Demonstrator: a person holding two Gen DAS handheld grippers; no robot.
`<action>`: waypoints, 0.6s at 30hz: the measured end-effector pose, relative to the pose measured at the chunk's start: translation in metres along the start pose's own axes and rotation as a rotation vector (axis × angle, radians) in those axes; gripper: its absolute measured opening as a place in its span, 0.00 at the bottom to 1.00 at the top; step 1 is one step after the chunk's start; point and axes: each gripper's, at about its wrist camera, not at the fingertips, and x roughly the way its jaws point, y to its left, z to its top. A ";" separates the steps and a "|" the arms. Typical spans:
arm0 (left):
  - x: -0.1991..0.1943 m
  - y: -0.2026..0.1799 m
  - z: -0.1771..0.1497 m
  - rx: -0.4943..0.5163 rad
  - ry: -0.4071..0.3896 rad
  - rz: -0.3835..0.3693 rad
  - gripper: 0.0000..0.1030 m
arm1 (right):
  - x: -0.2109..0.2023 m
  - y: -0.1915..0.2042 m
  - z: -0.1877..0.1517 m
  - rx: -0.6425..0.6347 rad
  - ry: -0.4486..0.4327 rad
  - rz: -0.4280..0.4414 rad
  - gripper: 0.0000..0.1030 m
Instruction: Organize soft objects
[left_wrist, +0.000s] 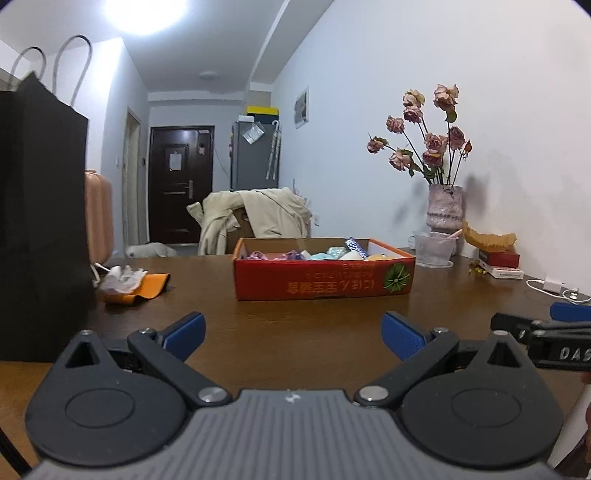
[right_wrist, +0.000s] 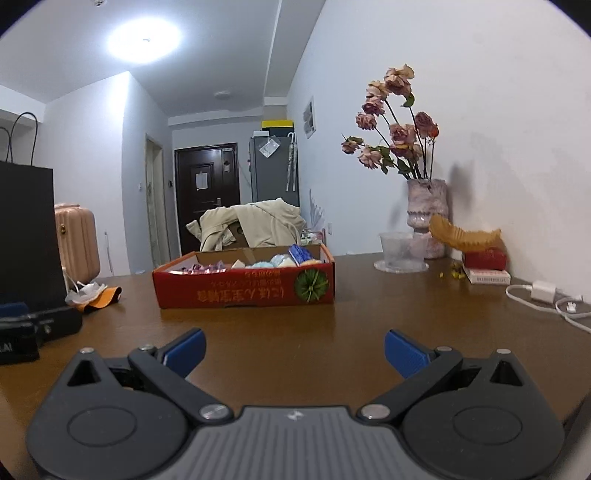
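A shallow red cardboard box (left_wrist: 325, 282) sits on the brown wooden table (left_wrist: 295, 325), holding several soft colourful items (left_wrist: 321, 254). It also shows in the right wrist view (right_wrist: 243, 291), with its soft items (right_wrist: 266, 263). My left gripper (left_wrist: 293, 332) is open and empty, low over the table in front of the box. My right gripper (right_wrist: 294, 350) is open and empty, also in front of the box. The right gripper's side shows at the right edge of the left wrist view (left_wrist: 546, 339). The left gripper's side shows at the left edge of the right wrist view (right_wrist: 33, 328).
A black paper bag (left_wrist: 40, 229) stands at the left. An orange cloth with crumpled white material (left_wrist: 133, 284) lies beside it. A vase of dried roses (left_wrist: 443, 206), a clear cup (left_wrist: 434, 247), small boxes (left_wrist: 500, 264) and a white charger with cable (left_wrist: 554, 288) stand at the right by the wall.
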 end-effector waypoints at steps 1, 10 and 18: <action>-0.003 0.003 -0.001 -0.011 -0.004 0.006 1.00 | 0.001 0.002 -0.001 0.001 0.001 -0.002 1.00; -0.004 0.009 0.001 -0.031 -0.023 0.013 1.00 | 0.005 0.004 -0.001 0.029 -0.006 -0.017 1.00; -0.006 0.006 0.002 -0.026 -0.030 0.003 1.00 | 0.004 0.003 -0.001 0.032 -0.014 -0.017 1.00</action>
